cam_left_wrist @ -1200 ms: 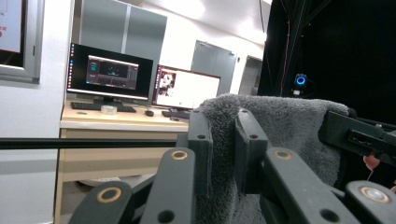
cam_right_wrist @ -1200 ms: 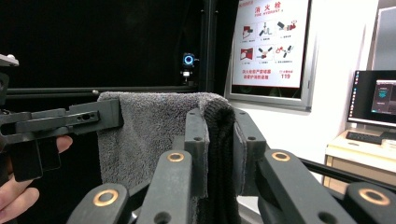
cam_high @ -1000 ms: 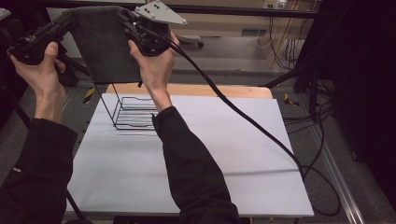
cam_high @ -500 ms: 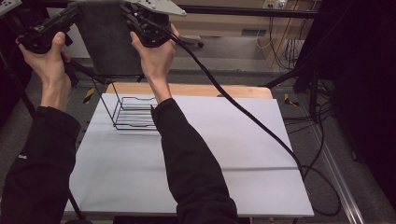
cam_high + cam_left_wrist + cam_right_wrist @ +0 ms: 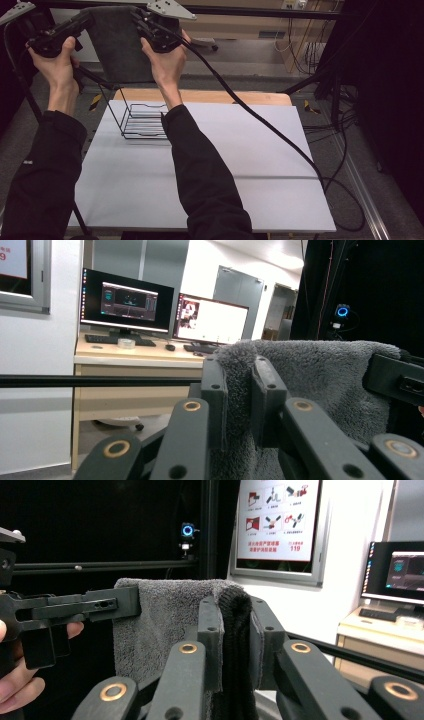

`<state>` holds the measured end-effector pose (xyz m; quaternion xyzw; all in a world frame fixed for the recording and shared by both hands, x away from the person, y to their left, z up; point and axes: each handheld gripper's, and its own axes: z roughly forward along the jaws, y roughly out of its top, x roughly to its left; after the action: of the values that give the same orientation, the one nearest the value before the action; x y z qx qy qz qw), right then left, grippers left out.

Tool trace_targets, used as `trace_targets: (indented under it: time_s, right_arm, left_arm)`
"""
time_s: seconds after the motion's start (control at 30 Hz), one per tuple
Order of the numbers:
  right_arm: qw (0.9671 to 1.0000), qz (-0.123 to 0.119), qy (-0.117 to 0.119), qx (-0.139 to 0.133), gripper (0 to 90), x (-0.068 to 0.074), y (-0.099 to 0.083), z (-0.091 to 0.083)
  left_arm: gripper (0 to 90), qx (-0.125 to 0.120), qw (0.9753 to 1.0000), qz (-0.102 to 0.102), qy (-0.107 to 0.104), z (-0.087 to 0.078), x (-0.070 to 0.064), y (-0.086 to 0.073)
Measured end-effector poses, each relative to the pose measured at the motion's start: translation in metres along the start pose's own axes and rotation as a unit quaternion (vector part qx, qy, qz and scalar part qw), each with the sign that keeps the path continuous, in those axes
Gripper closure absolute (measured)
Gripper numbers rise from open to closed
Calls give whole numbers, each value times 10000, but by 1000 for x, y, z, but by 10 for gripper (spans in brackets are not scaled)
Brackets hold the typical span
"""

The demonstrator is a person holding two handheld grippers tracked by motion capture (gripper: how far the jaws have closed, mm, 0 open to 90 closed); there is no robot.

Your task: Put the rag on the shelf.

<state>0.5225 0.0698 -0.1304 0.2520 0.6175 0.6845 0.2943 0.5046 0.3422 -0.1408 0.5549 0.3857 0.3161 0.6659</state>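
A dark grey towel (image 5: 117,45) hangs spread out high above the far left of the table, held by its two top corners. My left gripper (image 5: 86,22) is shut on the towel's left corner (image 5: 235,365). My right gripper (image 5: 141,22) is shut on the right corner (image 5: 234,610). In the right gripper view the left gripper (image 5: 117,605) pinches the far edge of the towel (image 5: 160,625). In the left gripper view the right gripper's jaw (image 5: 395,377) shows at the towel's far corner. A black wire rack (image 5: 142,120) stands on the white table (image 5: 240,170) below the towel.
Black cables (image 5: 260,125) trail from the right gripper across the table to its right edge. A wooden strip (image 5: 215,96) runs along the table's far edge. A black frame bar (image 5: 280,10) crosses above. Desks with monitors (image 5: 127,302) stand beyond.
Both grippers have risen with the towel between them, lifting it higher above the wire rack. The towel stays stretched flat.
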Motion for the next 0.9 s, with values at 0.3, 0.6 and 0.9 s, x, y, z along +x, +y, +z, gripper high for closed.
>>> trace_targets:
  time_s: [0.3,0.6,0.9]
  right_arm:
    - [9997,35,51,241,793,-4,-19,-3]
    - [9990,120,181,382,794,-1,-37,-9]
    - [9979,33,251,588,794,2,-48,-17]
  left_arm:
    - [790,218,9997,94,-39,-4,3,-18]
    - [789,386,9991,144,-136,-16,5,-36]
    - [789,555,9980,210,-216,-22,5,-50]
